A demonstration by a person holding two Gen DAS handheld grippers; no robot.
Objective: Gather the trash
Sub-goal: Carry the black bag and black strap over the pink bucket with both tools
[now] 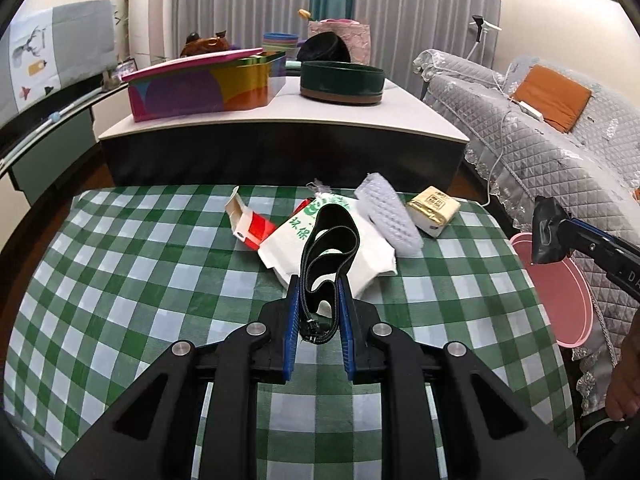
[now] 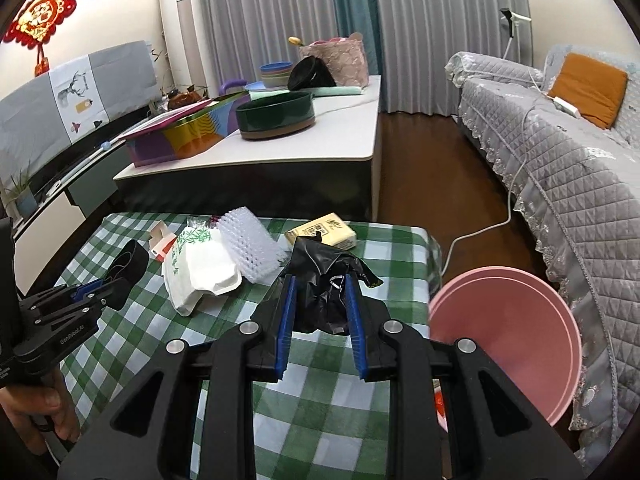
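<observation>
My left gripper (image 1: pixel 319 286) is shut on a black elastic strap (image 1: pixel 331 236) and holds it above the green checked tablecloth (image 1: pixel 120 280). My right gripper (image 2: pixel 321 285) is shut on a crumpled black plastic bag (image 2: pixel 326 276), held above the table near its right edge. It also shows in the left wrist view (image 1: pixel 546 232), over the pink bin (image 1: pixel 560 292). On the cloth lie a white paper bag with green print (image 1: pixel 348 240), a red and white carton (image 1: pixel 250 226), a clear bristled brush (image 1: pixel 390 216) and a yellow tissue pack (image 1: pixel 434 208). The pink bin (image 2: pixel 508 332) stands right of the table.
A low white table (image 2: pixel 340 136) behind holds a colourful tin box (image 2: pixel 188 132), a dark green round tin (image 2: pixel 276 116), bowls and a pink basket. A grey quilted sofa (image 2: pixel 580 184) with an orange cushion runs along the right. A white cable lies on the wooden floor.
</observation>
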